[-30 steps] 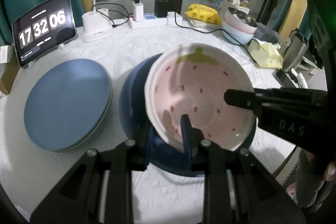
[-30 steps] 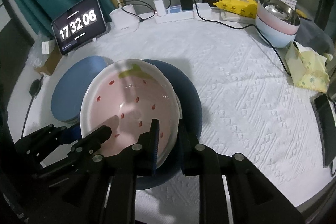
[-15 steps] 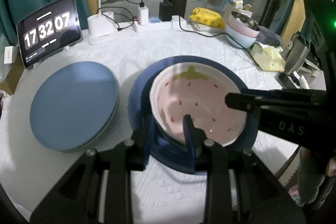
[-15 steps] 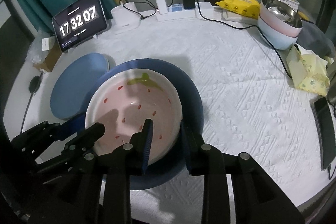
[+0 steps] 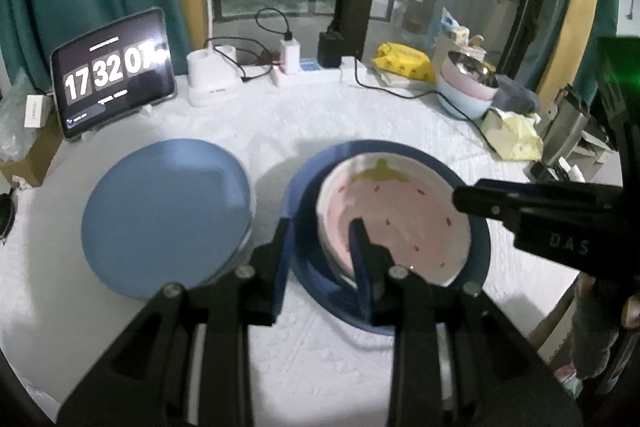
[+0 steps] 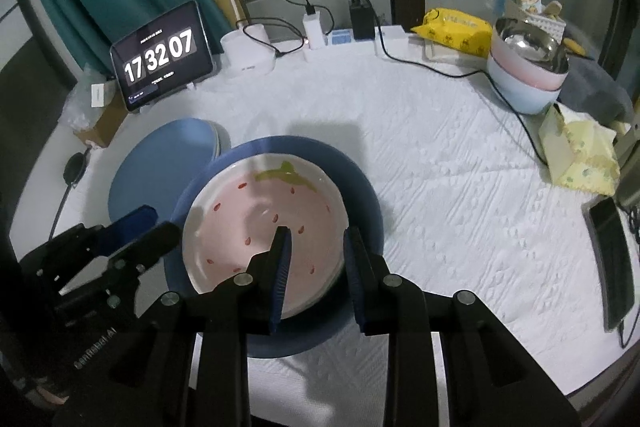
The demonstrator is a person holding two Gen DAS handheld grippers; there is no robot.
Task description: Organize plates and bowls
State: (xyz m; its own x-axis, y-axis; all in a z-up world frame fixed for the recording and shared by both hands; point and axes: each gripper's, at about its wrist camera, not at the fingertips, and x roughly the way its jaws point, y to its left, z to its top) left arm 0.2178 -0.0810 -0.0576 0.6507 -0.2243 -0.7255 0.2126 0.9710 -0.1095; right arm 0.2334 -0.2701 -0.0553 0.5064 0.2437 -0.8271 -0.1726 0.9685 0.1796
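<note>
A pink strawberry-patterned bowl (image 5: 404, 215) (image 6: 256, 223) rests inside a dark blue plate (image 5: 304, 187) (image 6: 360, 195) on the white tablecloth. My left gripper (image 5: 322, 239) is open, its fingers straddling the bowl's near-left rim and the plate's edge. My right gripper (image 6: 316, 247) is open too, its fingers astride the bowl's near-right rim. A stack of light blue plates (image 5: 168, 215) (image 6: 160, 167) lies to the left of the dark blue plate.
A clock tablet (image 5: 112, 75) (image 6: 162, 57), a white lamp base (image 5: 212, 83), a power strip with cables (image 6: 344, 39), a yellow packet (image 6: 456, 31) and stacked pastel bowls (image 6: 528, 71) line the far edge. A yellow cloth (image 6: 580, 155) and a phone (image 6: 612, 259) lie at right.
The bowl came down from a tilted, lifted hold and now sits flat in the dark blue plate. Both grippers opened and released its rim.
</note>
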